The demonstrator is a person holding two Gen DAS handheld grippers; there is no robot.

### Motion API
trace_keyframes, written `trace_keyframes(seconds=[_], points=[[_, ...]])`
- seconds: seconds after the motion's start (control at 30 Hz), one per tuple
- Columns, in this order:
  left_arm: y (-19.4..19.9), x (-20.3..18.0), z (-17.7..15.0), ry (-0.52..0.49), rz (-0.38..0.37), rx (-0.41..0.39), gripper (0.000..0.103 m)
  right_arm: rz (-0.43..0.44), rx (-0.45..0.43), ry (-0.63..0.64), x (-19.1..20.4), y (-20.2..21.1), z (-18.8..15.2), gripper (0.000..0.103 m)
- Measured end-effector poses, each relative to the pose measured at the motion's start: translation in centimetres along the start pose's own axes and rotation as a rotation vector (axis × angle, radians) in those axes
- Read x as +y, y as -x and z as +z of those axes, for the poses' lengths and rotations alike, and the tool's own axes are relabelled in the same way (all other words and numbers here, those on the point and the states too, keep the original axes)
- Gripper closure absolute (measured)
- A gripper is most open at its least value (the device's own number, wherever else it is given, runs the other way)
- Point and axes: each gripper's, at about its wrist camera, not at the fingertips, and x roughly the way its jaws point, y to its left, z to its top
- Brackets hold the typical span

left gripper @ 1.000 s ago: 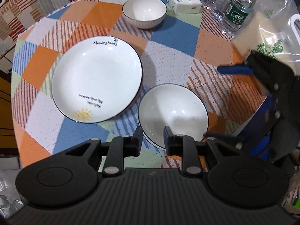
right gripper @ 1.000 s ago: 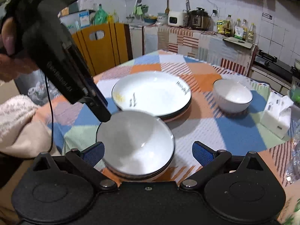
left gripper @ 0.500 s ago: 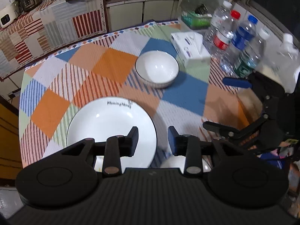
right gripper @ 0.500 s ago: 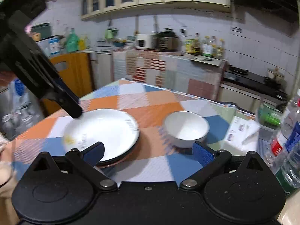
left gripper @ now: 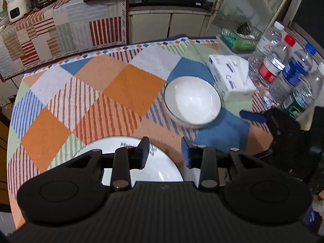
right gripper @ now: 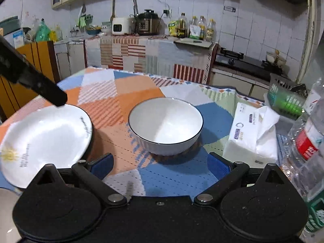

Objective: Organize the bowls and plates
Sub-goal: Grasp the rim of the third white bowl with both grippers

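Note:
A white bowl with a dark rim (left gripper: 192, 105) (right gripper: 165, 126) stands upright on the patchwork tablecloth (left gripper: 121, 93). My right gripper (right gripper: 160, 165) is open and empty, with the bowl just beyond its blue fingertips. It shows at the right of the left wrist view (left gripper: 253, 116). A large white plate with a sun print (right gripper: 42, 141) (left gripper: 158, 166) lies at the near left. My left gripper (left gripper: 165, 151) is open and empty above that plate's far rim. Part of another white dish shows at the bottom left corner of the right wrist view (right gripper: 6, 212).
A tissue pack (left gripper: 230, 79) (right gripper: 251, 135) lies right of the bowl. Several water bottles (left gripper: 283, 68) (right gripper: 307, 141) stand at the table's right edge. A green basket (right gripper: 285, 103) sits behind them. A counter with appliances (right gripper: 145, 26) runs along the far wall.
Both grippers have moved forward across the table toward the far bowl. The shallow dish near the front edge has dropped out of the left wrist view. The right gripper now faces the bowl closely.

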Motion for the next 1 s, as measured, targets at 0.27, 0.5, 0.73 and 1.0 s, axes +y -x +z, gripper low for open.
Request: trace_keyframes(seconds=[0.27, 0.5, 0.73, 1.0], points=[[-4.7, 0.8, 1.9, 0.081, -0.019, -0.016, 0.07, -0.009, 0.033, -0.058, -0.2, -3.8, -0.7, 0.003], [-8.2, 1.0, 1.9, 0.172, 0.014, -0.003, 0.07, -0.029, 0.052, -0.028, 0.0, -6.6, -0.9, 0.003], [-10.4, 1.3, 2.1, 0.251, 0.0, -0.008, 0.07, -0.014, 0.048, 0.004, -0.2, -7.1, -1.0, 0.003], [-13.1, 1.8, 2.3, 0.323, -0.034, 0.001, 0.082, 0.002, 0.029, -0.024, -0.8, -8.6, -0.6, 0.003]])
